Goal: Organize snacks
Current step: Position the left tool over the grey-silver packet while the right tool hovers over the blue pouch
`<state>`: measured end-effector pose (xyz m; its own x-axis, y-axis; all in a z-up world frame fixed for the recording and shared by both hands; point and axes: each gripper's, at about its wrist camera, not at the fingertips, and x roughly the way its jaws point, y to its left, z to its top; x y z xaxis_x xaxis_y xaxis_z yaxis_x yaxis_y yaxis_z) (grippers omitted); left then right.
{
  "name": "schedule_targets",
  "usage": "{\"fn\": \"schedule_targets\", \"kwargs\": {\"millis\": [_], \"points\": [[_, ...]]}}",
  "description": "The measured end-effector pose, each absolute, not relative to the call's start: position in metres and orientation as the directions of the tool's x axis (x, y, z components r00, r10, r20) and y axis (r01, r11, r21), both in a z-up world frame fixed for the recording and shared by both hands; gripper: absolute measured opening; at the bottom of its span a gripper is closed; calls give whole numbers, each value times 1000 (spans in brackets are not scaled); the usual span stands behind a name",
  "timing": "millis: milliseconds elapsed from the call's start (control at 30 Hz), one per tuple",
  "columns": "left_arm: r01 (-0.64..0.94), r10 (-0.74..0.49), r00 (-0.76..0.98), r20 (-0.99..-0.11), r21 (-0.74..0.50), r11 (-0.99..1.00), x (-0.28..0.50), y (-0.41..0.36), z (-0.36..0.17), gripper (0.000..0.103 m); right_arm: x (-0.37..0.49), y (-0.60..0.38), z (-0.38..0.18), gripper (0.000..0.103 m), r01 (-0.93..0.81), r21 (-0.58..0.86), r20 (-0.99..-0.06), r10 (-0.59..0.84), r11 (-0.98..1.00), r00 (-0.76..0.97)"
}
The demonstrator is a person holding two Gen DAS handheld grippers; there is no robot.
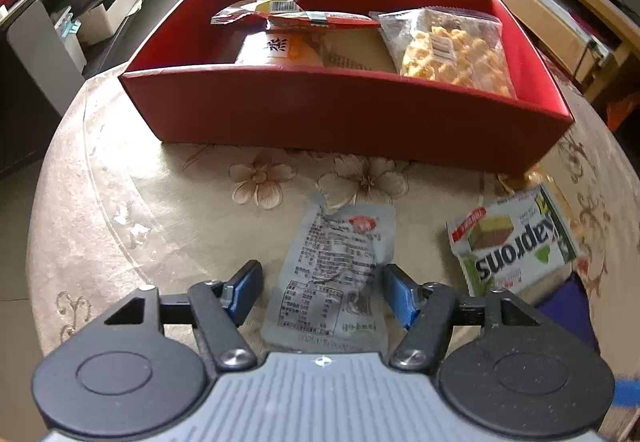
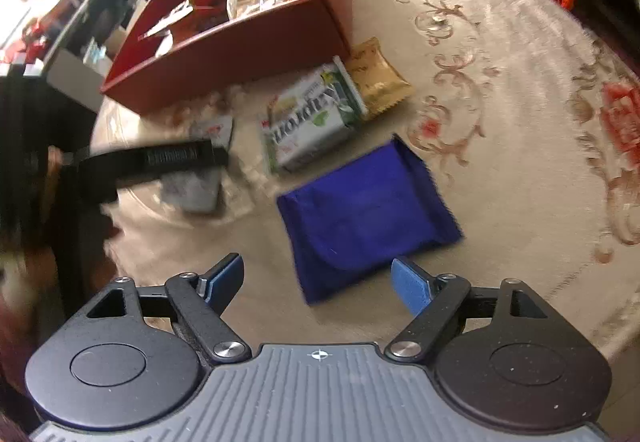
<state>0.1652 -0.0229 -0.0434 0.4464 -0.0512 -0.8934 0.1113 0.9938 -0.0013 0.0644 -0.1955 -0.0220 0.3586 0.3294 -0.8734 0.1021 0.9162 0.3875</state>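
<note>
Your left gripper (image 1: pixel 322 292) hangs over a grey snack sachet (image 1: pixel 332 274) on the floral tablecloth (image 1: pixel 120 210), its blue pads either side of it and not pressing. Your right gripper (image 2: pixel 318 282) stands wide apart above a blue packet (image 2: pixel 368 210), gripping nothing. The red box (image 1: pixel 344 118) holds a bag of yellow puffs (image 1: pixel 452 50) (orange packets beside it); a green wafer pack (image 2: pixel 312 122) and a gold sachet (image 2: pixel 376 78) lie just outside it

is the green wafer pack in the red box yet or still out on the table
Out. The green wafer pack lies flat on the tablecloth beside the red box, next to a gold packet.
</note>
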Motion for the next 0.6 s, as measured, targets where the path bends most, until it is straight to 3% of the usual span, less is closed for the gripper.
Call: {"fn": "schedule_targets", "kwargs": {"millis": [300,400,600], "points": [[99,-115,415,-903,-81,992,154,2,-42,64,105,-176,-24,90,119,310,-886,242,943,396],[96,-130,409,-903,-99,990,156,5,-43,64,101,-177,-14,84,148,256,-886,170,955,432],[93,-132,412,-901,-102,990,155,4,-42,64,72,-187,-15,86,194,330,-880,227,924,417]]}}
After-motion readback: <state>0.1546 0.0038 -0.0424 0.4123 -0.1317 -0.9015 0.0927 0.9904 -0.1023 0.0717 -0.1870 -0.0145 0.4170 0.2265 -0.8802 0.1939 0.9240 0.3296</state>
